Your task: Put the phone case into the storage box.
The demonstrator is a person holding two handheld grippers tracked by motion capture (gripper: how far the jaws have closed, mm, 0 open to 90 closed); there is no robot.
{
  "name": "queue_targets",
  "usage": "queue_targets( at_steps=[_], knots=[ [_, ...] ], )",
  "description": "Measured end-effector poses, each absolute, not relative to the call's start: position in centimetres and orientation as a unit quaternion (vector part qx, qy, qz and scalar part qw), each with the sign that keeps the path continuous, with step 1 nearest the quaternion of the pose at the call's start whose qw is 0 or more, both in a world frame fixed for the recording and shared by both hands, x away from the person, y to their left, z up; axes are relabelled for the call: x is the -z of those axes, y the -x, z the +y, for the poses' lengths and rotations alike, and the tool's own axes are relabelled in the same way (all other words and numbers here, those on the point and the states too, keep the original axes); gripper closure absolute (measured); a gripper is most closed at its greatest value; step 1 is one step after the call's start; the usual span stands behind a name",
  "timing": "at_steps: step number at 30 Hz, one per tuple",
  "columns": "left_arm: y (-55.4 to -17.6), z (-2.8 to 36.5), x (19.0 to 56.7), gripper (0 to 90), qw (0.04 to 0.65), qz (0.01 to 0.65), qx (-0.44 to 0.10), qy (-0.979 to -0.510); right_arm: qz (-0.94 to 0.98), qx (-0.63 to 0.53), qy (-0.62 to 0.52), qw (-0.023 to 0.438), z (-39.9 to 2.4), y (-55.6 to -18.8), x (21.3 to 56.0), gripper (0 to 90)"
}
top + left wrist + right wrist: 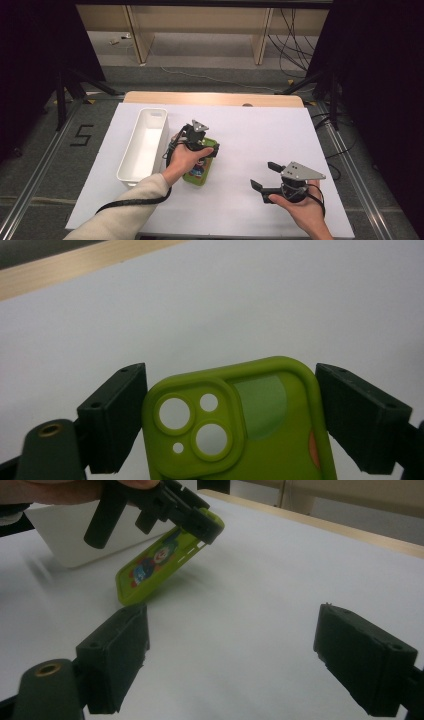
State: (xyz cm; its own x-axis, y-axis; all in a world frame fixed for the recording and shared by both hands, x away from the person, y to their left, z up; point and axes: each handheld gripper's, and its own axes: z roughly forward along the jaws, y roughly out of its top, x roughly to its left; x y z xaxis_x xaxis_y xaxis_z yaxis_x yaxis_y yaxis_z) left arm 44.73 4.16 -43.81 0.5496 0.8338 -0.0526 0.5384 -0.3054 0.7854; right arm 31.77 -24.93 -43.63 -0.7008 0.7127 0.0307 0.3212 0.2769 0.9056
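A lime-green phone case [196, 173] with a cartoon picture lies just right of the white bin. My left gripper [202, 146] is shut on its camera end, one jaw against each long side [240, 425]. In the right gripper view the phone case [155, 570] hangs tilted from the left gripper [192, 517], its far end raised and its low end at or near the table. My right gripper [264, 175] stands open at the front right of the table, and nothing lies between its jaws [235, 630].
A long white bin [162, 131] stands left of the case with nothing visible inside; its wall [65, 545] is behind the case. A white sheet [260, 135] covers the wooden table [215, 98]. Cables and stand legs lie on the floor beyond.
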Motion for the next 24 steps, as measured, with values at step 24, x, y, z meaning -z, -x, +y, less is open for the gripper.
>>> queue_targets(
  at_steps=[24],
  knots=[
    [-44.2, 5.1, 40.7, 16.0, 0.438, 0.429, -0.216, -0.760, 0.775, -0.500, -0.334, 0.195, -24.9, -31.7, 43.6, 15.9]
  ],
)
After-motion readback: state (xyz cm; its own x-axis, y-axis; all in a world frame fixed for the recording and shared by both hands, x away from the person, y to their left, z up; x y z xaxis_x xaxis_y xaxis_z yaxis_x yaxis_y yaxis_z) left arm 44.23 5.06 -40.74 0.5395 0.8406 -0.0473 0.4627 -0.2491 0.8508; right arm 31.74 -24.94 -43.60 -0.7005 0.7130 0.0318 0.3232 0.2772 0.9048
